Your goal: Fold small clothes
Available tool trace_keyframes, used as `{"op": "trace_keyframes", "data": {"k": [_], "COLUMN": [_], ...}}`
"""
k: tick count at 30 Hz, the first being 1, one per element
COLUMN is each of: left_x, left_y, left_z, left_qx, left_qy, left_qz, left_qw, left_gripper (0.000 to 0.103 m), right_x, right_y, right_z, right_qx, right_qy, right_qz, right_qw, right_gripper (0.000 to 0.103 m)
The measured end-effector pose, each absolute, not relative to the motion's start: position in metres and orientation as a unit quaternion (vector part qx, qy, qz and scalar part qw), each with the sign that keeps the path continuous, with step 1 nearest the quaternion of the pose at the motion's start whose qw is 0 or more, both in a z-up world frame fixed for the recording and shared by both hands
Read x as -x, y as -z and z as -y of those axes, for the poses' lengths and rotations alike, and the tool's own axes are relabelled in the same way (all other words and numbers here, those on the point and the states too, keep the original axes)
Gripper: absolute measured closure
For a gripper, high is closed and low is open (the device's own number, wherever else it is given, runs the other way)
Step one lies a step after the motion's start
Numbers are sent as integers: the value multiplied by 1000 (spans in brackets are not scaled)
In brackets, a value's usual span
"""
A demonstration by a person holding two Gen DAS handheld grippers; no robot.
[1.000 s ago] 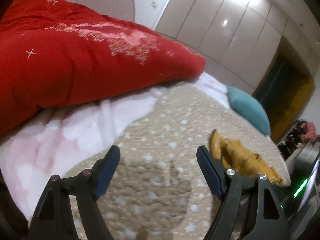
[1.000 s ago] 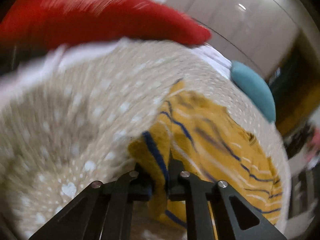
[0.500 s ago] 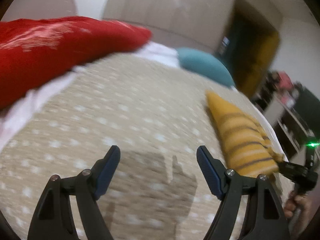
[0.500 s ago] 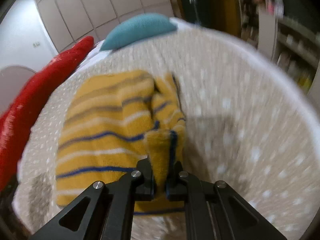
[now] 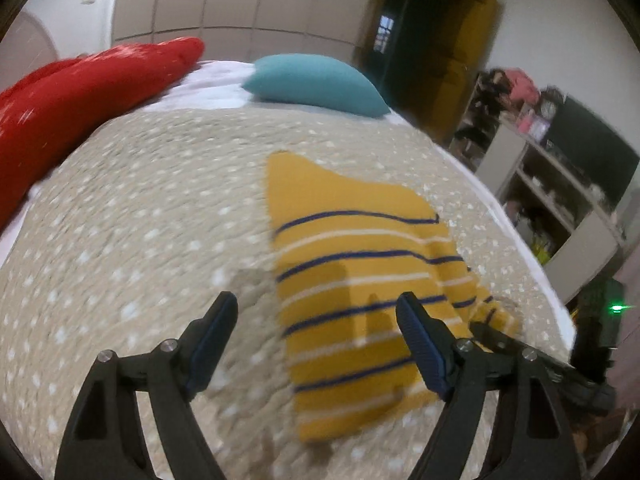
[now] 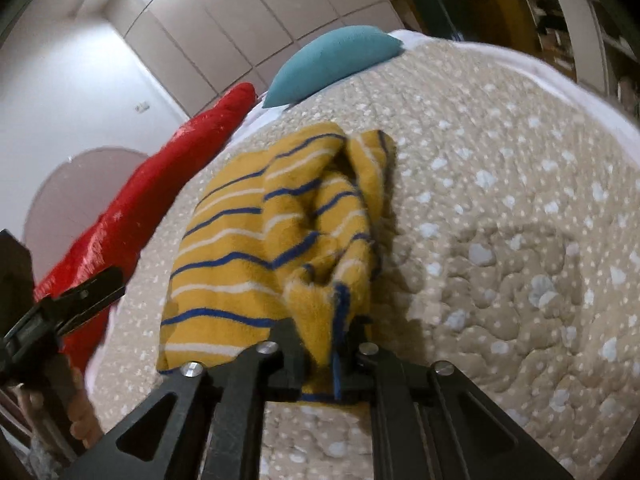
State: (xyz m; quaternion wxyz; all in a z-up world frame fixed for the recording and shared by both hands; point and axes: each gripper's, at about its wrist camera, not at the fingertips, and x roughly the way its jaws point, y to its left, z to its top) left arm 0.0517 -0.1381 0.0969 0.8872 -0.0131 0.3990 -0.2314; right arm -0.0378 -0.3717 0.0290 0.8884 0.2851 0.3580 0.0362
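A small yellow garment with blue and white stripes (image 5: pixel 360 264) lies on the beige dotted bedspread (image 5: pixel 152 216). It also shows in the right wrist view (image 6: pixel 256 240). My left gripper (image 5: pixel 316 344) is open and empty, hovering over the garment's near left edge. My right gripper (image 6: pixel 324 344) is shut on a bunched corner of the garment at its near right side. The right gripper's tip shows in the left wrist view (image 5: pixel 488 332), pinching that corner.
A red duvet (image 5: pixel 80 92) lies along the left side of the bed. A teal pillow (image 5: pixel 316 80) sits at the far end. Shelves with clutter (image 5: pixel 560 168) stand beyond the bed's right edge. The left gripper's body (image 6: pixel 60 304) shows in the right wrist view.
My left gripper has swung right, from facing the red duvet to hovering over the garment. My right gripper has kept its hold and the garment now lies flatter on the bed.
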Motion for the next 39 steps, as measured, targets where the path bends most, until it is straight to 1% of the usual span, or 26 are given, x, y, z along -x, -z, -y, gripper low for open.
{"op": "trace_keyframes", "data": {"k": [1,2,4,7,9,13,18,21,24,27,28,29,32,33,35,37,39], "left_x": [-57,-63,-68,-70,-69,-56,-9,12,16,13,11,10,4,4,-7,-19,-35], "left_y": [-92,-82,-60,-28,-22,-37,-72,-87,-94,-93,-89,-87,-83,-84,-85,-85,-81], "left_z": [147,157,169,173,169,164,137,127,125,123,123,124,129,132,145,159,172], "left_qx": [5,-7,-24,-2,21,14,30,4,-10,-2,-1,0,3,4,1,2,8], "left_qy": [229,223,213,215,216,205,226,227,226,219,215,211,199,199,199,205,208], "left_qz": [-404,-413,-439,-476,-486,-496,-468,-445,-434,-433,-437,-441,-445,-441,-435,-434,-433], "left_qw": [886,883,872,853,846,844,854,866,872,874,873,872,873,875,878,877,877], "left_gripper": [22,22,22,15,15,15,15,15,15,15,15,15,15,15,15,15,15], "right_x": [37,40,41,44,46,37,17,5,-34,-67,-73,-79,-76,-74,-71,-68,-67], "right_y": [-26,-26,-30,-39,-40,-40,-52,-63,-63,-56,-52,-43,-31,-33,-38,-32,-17], "right_z": [383,391,414,440,449,450,423,419,412,398,395,391,398,405,417,428,442], "right_qx": [-308,-324,-350,-329,-323,-331,-291,-308,-337,-284,-275,-274,-301,-312,-295,-260,-275], "right_qy": [-39,-40,-30,24,46,29,22,1,-61,-39,-44,-60,-81,-83,-37,36,52], "right_qz": [-353,-347,-327,-303,-295,-292,-299,-308,-334,-357,-365,-371,-361,-356,-357,-374,-396], "right_qw": [883,879,877,894,898,897,908,900,878,889,888,885,879,877,886,890,874], "right_gripper": [85,77,71,69,68,68,68,68,66,62,63,72,89,90,102,102,102]}}
